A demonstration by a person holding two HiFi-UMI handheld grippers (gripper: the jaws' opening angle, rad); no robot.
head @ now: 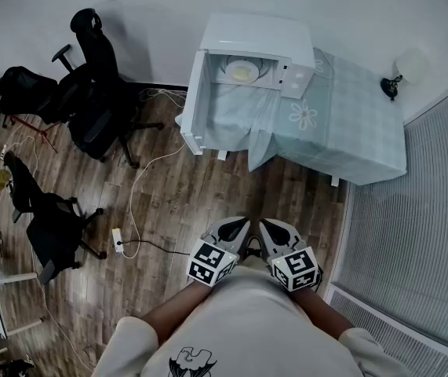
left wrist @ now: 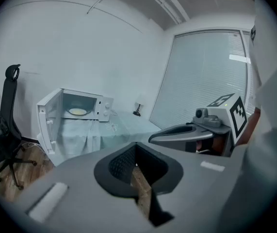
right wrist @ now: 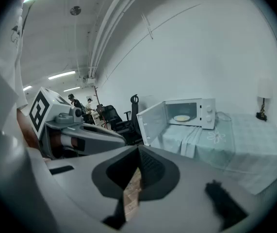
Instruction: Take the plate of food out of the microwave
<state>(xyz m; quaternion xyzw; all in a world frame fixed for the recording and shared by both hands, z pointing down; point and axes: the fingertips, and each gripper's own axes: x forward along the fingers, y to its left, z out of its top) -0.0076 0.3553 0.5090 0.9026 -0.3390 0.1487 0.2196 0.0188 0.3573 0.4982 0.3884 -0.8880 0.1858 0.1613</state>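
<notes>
1. So at this point nothing had been grabbed. The person stood well back from the microwave [head: 249, 36], with both tools tucked in close to the body.
2. The left gripper [left wrist: 136, 147] had its jaws pressed together with nothing between them, just a sliver of wood floor showing past the tips. Same deal for the right gripper [right wrist: 138, 152]: jaws closed and empty.
3. The plate of food [head: 242, 71] sat inside the microwave cavity, something pale yellow on a white plate. The microwave itself was at the wall end of a table [head: 361, 132] covered in a light green cloth.
4. The door [head: 194, 100] was swung fully open to the left, so opening looked done to me. I'd call this the approach step, right at the start of the actual fetch.
5. Next move, as I read it: walk up to the table, open at least one set of jaws, and go in low and level to catch the plate rim. The cavity looked tight, so I'd guess one gripper pinches the near edge while the other supports once it clears the opening.
6. Things I'd watch: a cable [head: 140, 181] trailed across the floor on the left side of the path, and the open door stuck out on that side too.
7. Keeping the plate flat would matter, or the food slides.
</notes>
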